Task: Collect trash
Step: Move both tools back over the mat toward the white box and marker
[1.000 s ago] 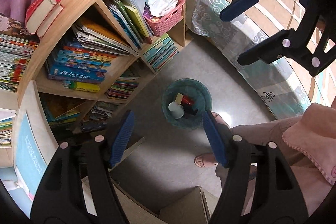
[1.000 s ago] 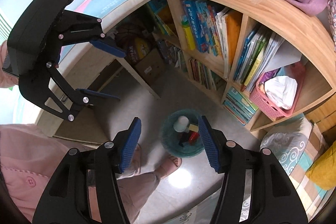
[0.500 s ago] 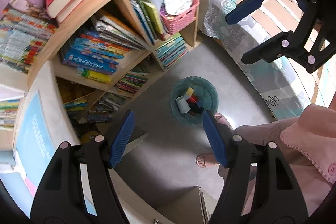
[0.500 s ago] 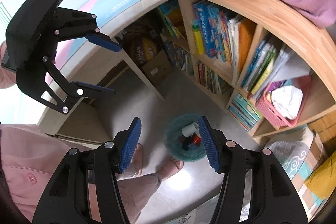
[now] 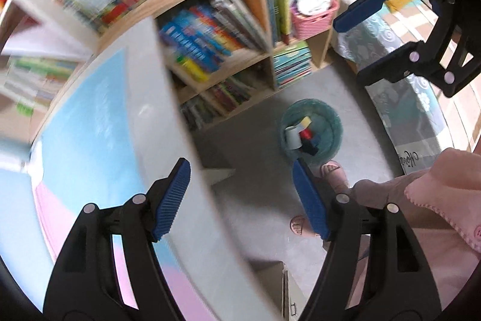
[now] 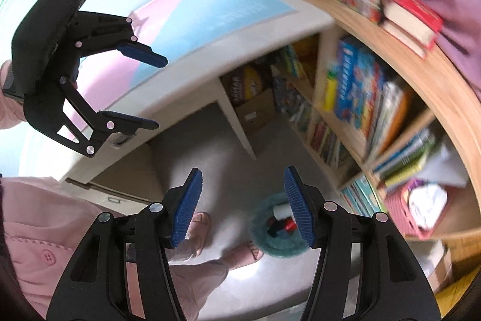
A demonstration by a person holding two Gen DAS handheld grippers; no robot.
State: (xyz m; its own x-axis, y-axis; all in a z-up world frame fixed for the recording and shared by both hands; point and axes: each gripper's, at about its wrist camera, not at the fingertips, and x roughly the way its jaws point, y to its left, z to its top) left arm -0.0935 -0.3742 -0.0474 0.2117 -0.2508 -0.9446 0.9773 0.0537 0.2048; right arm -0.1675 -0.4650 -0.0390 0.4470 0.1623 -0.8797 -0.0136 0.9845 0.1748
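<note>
A round teal trash bin (image 5: 327, 130) stands on the grey floor far below, holding a white cup (image 5: 292, 137) and red, yellow and black scraps. It also shows in the right wrist view (image 6: 278, 245), partly behind a finger. My left gripper (image 5: 240, 197) is open and empty, high above the desk edge and floor. My right gripper (image 6: 242, 203) is open and empty, high above the floor. Each gripper shows in the other's view, the right one (image 5: 365, 42) and the left one (image 6: 141, 89), both open.
A wooden bookshelf (image 5: 249, 2) full of books lines the wall, with a pink basket (image 5: 312, 17) in one cubby. A white desk with a blue and pink mat (image 5: 99, 125) sits beside it. A patterned bed cover (image 5: 399, 98) is at right. The person's feet (image 5: 300, 227) are near the bin.
Both grippers have risen and swung away from the bin toward the desk. The bin looks smaller and has shifted right in the left view; the desk top now fills the left side.
</note>
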